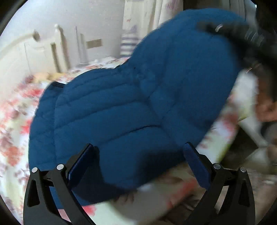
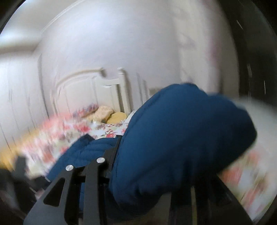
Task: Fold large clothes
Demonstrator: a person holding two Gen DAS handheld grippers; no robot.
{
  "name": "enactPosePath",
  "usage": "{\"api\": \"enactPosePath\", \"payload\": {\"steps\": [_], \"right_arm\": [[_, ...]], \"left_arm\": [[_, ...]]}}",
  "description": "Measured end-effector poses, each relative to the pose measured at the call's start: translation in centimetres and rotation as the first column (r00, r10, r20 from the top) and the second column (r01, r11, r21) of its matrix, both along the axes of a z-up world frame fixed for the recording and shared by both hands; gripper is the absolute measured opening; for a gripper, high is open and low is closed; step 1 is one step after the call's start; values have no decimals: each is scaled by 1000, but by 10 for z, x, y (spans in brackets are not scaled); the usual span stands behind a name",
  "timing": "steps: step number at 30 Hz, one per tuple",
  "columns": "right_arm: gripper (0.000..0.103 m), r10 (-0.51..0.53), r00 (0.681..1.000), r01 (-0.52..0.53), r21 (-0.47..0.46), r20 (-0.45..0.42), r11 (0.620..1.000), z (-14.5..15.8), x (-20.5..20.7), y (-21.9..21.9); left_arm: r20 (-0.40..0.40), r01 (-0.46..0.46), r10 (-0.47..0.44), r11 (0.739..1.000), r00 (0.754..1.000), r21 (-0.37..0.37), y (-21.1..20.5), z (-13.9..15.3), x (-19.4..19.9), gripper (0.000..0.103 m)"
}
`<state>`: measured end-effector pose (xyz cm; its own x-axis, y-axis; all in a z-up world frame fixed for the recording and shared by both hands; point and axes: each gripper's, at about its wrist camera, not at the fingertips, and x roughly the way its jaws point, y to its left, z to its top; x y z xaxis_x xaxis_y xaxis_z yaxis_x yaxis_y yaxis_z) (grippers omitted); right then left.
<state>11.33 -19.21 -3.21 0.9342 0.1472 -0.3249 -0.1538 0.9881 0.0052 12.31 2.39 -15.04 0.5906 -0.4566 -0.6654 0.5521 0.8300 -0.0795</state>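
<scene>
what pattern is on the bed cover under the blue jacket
A floral print, red and pink flowers on white, on the bed cover; the right wrist view shows it sharpest, beyond the jacket.

Jacket (image 1: 131,97): deep blue, quilted stripes. Bedsheet (image 1: 15,131): white w/ red-pink floral print. Headboard (image 2: 81,93): cream. Pillow (image 2: 117,116): yellow. Left gripper (image 1: 138,164): black, blue pads.

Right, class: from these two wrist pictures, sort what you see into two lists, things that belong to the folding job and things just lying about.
Part of the job:
- blue quilted jacket
- left gripper, fingers apart
- right gripper, blurred, at a raised part of the jacket
- floral bedspread the jacket lies on

Just lying about:
- white headboard
- yellow cushion
- striped cloth
- curtain
</scene>
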Motion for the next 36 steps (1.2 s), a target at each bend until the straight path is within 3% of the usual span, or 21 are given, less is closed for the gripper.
{"api": "enactPosePath", "payload": {"steps": [2, 4, 5, 7, 9, 11, 12, 14, 15, 22, 25, 27, 29, 30, 31, 33, 36], "right_arm": [[33, 39, 999, -33, -185, 28, 982, 5, 6, 52], [33, 98, 995, -76, -384, 36, 920, -3, 10, 112], [33, 129, 991, -99, -485, 30, 869, -13, 11, 140], [34, 186, 982, -147, -673, -15, 725, -45, 8, 190], [38, 229, 966, -220, -841, -118, 494, -101, 6, 236], [41, 248, 964, -184, -914, -96, 363, -137, 2, 254], [41, 244, 967, -158, -925, -75, 345, -146, 2, 257], [40, 242, 966, -181, -900, -87, 398, -138, 4, 251], [40, 247, 965, -184, -896, -87, 403, -136, 4, 249], [38, 287, 958, -141, -910, -26, 389, -140, -4, 240], [38, 296, 955, -122, -918, -5, 378, -145, -9, 236], [38, 302, 953, -112, -919, 8, 378, -148, -11, 233], [44, 312, 950, -114, -915, 13, 386, -148, -14, 229], [53, 317, 948, -122, -910, 11, 397, -147, -15, 226], [64, 324, 946, -140, -893, 7, 427, -142, -19, 220], [86, 326, 945, -192, -818, -6, 542, -127, -30, 197], [89, 281, 960, -215, -673, -11, 708, -110, -44, 145]], "left_arm": [[-12, -82, 81, 986, 997, -146, 46, 20, 7, 99], [-83, -190, 172, 919, 982, -347, 111, 37, 27, 99], [-122, -220, 185, 882, 975, -417, 134, 39, 35, 99], [-205, -249, 161, 801, 966, -544, 172, 39, 52, 99], [-290, -256, 82, 725, 954, -639, 196, 31, 74, 99], [-369, -285, 32, 699, 929, -655, 201, 18, 94, 99], [-400, -304, 29, 701, 916, -645, 199, 12, 101, 99], [-440, -319, 21, 721, 898, -615, 191, 0, 113, 99], [-444, -308, 9, 733, 896, -607, 185, -3, 116, 99], [-421, -201, -42, 834, 906, -514, 139, 12, 155, 99], [-442, -155, -64, 883, 895, -443, 116, 21, 182, 99], [-445, -152, -28, 920, 895, -362, 104, 27, 195, 99], [-473, -174, 34, 951, 881, -256, 92, 26, 205, 96], [-478, -185, 57, 957, 877, -226, 88, 25, 210, 90], [-481, -204, 65, 948, 874, -242, 89, 23, 210, 84], [-469, -201, 55, 942, 881, -268, 91, 22, 205, 67], [-430, -190, 50, 938, 901, -289, 99, 23, 196, 58]]}}
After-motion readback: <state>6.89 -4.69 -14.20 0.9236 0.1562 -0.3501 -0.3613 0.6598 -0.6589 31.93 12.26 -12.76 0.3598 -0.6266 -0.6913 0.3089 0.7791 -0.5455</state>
